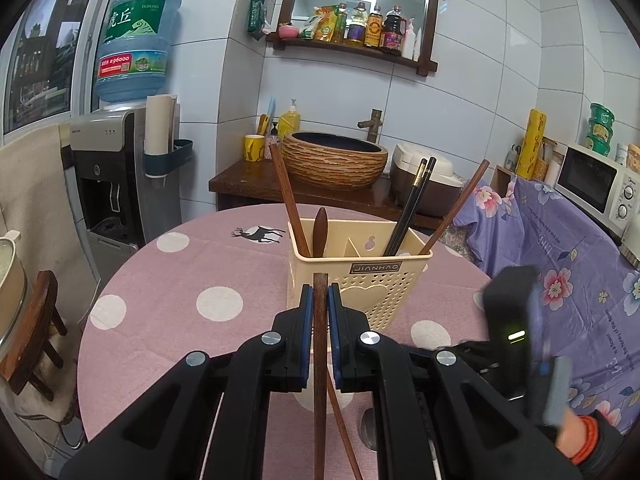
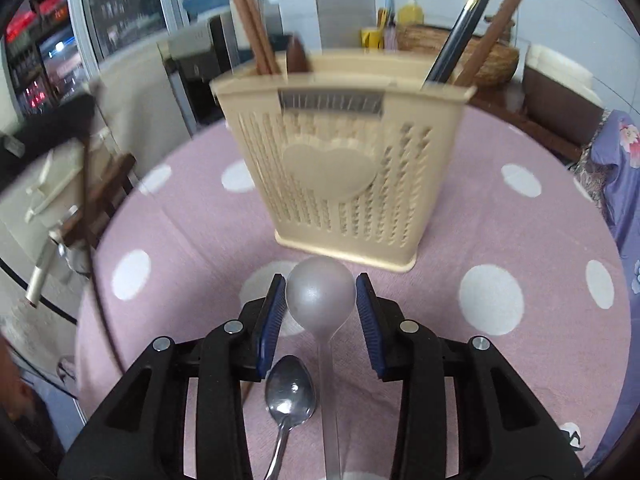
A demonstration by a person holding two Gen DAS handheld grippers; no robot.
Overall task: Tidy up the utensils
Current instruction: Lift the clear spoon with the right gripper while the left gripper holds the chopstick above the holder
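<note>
Your left gripper pinches a brown wooden chopstick, its bottom cut off. Your right gripper holds a blurry silver ladle before the cream plastic holder.

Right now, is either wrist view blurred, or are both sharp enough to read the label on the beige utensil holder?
Left wrist view: sharp; the beige perforated plastic utensil holder shows a legible label, and only the right gripper at the edge smears. Right wrist view: motion-blurred; the label is streaked and unreadable, while the grey round-bowled spoon between the fingers is crisper. Both bend straight lines, fisheye-style.
</note>
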